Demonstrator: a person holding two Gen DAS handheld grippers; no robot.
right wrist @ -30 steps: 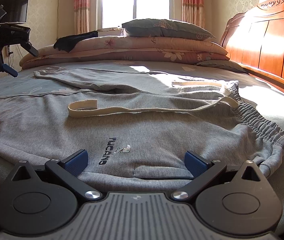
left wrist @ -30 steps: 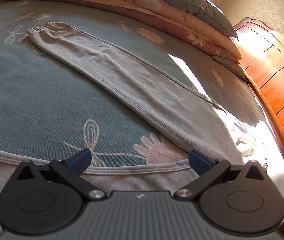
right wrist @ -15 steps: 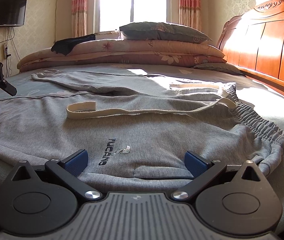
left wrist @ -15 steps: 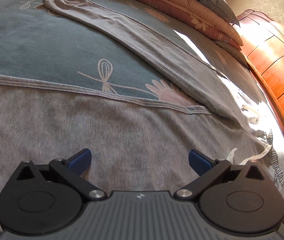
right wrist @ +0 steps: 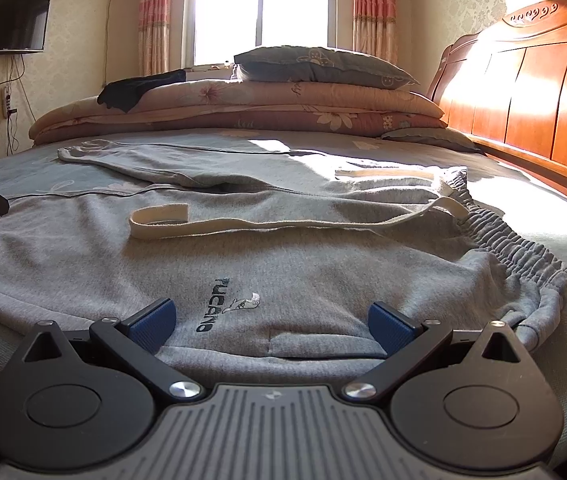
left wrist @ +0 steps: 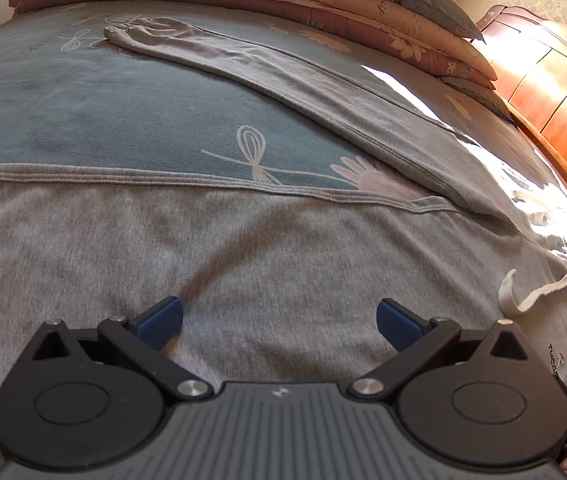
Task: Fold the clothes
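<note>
Grey sweatpants [right wrist: 283,280] lie flat on your bedsheet [left wrist: 103,120], waistband toward headboard [right wrist: 523,92]; both grippers [left wrist: 279,320] [right wrist: 271,320] spread, empty.

Left hand-held gripper [left wrist: 279,320] gapes wide over grey sweatpants [left wrist: 243,248].

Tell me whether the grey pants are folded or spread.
Spread. The pants lie flat on the bed, legs apart in a V, no fold made.

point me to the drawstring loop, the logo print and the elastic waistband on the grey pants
drawstring loop [right wrist: 159,217]: right wrist view, on the folded end of the cream band.
logo print [right wrist: 213,305]: right wrist view, on the dark lettering.
elastic waistband [right wrist: 523,252]: right wrist view, on the gathered edge at the right.
</note>
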